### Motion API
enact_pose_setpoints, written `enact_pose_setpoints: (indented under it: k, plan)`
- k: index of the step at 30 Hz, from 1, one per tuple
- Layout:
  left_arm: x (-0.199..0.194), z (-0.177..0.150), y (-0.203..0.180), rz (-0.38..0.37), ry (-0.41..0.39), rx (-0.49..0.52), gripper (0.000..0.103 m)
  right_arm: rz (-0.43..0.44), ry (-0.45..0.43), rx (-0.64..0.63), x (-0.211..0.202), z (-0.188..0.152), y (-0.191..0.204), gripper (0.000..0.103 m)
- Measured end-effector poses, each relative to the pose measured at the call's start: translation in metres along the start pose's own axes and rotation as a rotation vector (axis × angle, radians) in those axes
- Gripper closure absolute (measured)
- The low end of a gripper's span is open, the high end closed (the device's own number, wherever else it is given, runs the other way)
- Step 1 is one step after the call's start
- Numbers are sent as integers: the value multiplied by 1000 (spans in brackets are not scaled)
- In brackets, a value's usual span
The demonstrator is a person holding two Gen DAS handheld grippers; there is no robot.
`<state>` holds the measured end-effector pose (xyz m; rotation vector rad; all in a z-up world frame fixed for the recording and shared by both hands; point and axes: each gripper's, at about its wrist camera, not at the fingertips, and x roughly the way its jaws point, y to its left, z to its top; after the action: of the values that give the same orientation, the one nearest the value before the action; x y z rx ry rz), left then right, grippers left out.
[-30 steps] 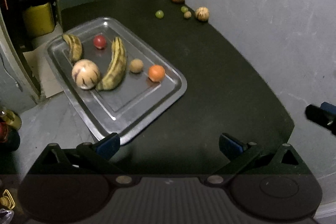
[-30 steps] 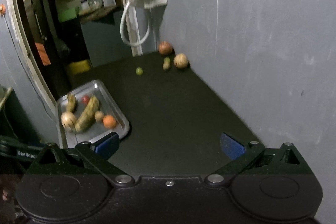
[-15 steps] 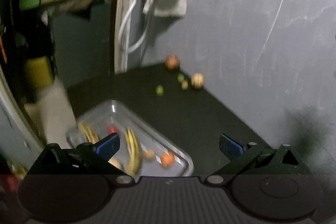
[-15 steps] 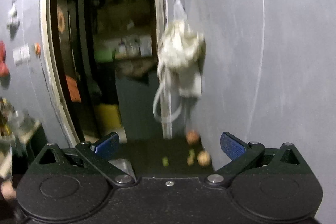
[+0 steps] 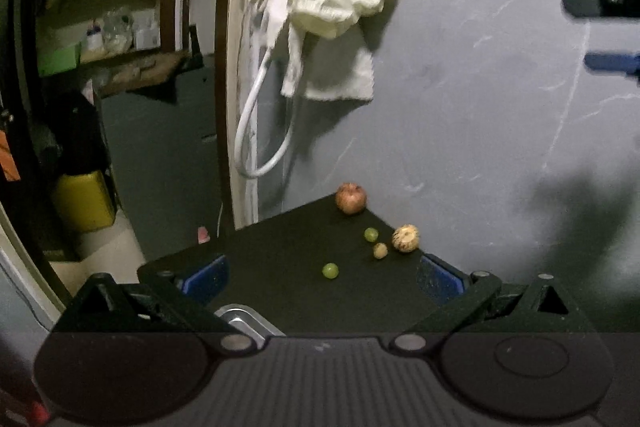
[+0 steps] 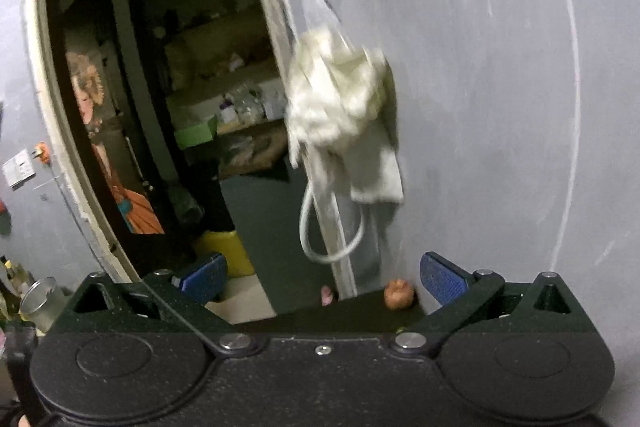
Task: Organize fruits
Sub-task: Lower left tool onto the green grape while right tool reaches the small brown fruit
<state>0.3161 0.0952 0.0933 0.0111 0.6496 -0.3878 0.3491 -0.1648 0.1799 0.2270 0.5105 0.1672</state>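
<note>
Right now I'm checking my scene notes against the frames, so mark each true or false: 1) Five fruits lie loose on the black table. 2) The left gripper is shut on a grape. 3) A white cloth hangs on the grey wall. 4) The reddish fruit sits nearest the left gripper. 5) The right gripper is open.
1) True: a reddish round fruit, two green grapes, a small tan fruit and a pale striped fruit lie on the black table.
2) False: the left gripper is open and empty.
3) True: the white cloth hangs there.
4) False: it lies farthest, at the table's far corner.
5) True: the right gripper stands open.
</note>
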Motion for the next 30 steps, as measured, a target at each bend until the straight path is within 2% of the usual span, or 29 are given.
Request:
enact_pose_setpoints:
  k: [7, 14, 21, 26, 30]
  plan:
    - [85, -22, -2, 25, 85, 34, 1, -24, 81, 130, 102, -93, -44, 2]
    - [166, -43, -3, 49, 124, 28, 1, -27, 167, 241, 177, -157, -81, 15]
    - [222, -51, 2, 93, 176, -24, 3, -15, 231, 325, 232, -194, -109, 37]
    - [251, -55, 3, 105, 198, -10, 9, -27, 225, 324, 251, -201, -122, 38]
    - [270, -54, 0, 97, 200, -8, 10, -36, 233, 322, 266, -203, -128, 40]
